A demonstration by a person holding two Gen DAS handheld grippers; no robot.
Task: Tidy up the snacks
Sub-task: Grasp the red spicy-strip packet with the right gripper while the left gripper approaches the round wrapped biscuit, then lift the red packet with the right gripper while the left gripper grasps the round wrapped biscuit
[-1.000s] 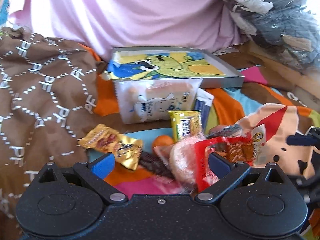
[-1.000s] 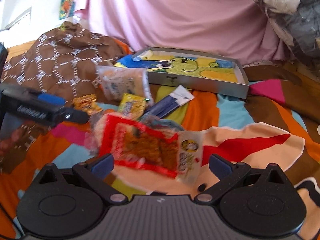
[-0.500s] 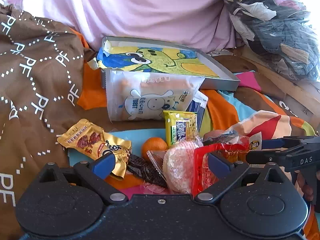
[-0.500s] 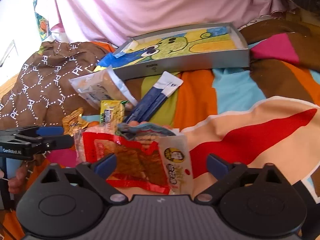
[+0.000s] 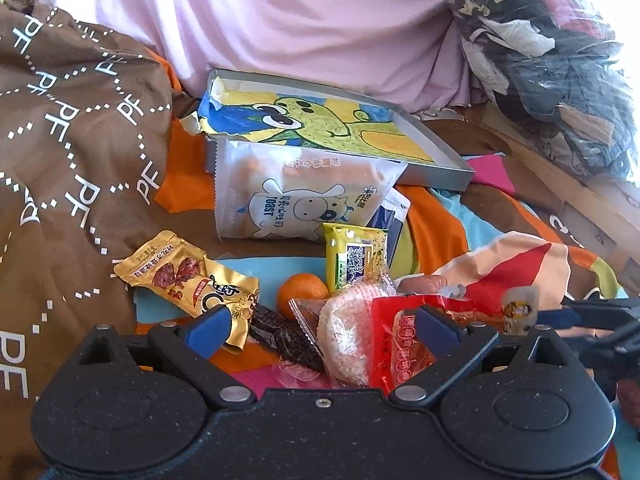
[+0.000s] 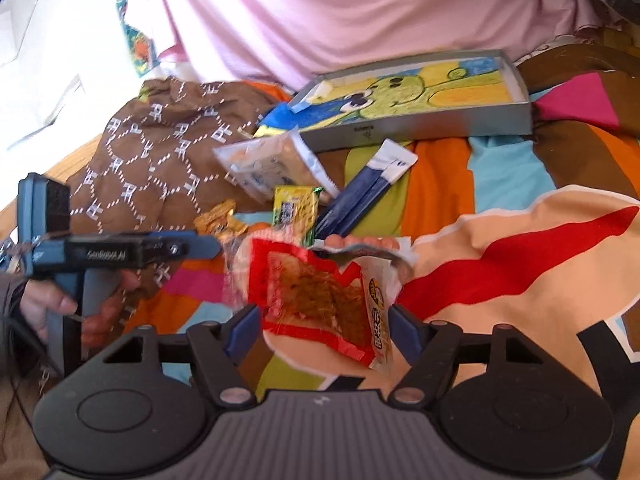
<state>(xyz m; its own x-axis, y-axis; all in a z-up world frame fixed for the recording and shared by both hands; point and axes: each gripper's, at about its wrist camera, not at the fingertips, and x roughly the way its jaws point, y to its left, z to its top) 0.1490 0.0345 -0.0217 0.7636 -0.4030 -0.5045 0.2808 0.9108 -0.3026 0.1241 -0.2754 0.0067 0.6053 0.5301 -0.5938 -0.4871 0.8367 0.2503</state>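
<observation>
A red snack packet sits between the fingers of my right gripper, whose jaws press on both its edges. My left gripper is open over a round rice cake, a dark wrapper and the packet's red end. Around them lie a gold packet, a tangerine, a yellow-green packet, a toast bag and blue sachets. Behind these stands a shallow grey box lined with a cartoon drawing.
The snacks lie on a striped, colourful bedsheet. A brown patterned quilt is bunched at the left, and pink fabric hangs behind. A clear bag of clothes fills the back right. A hand holds the left gripper.
The right gripper's jaws have narrowed from wide open onto the red packet. The left gripper has drifted closer to the pile and stays open.
</observation>
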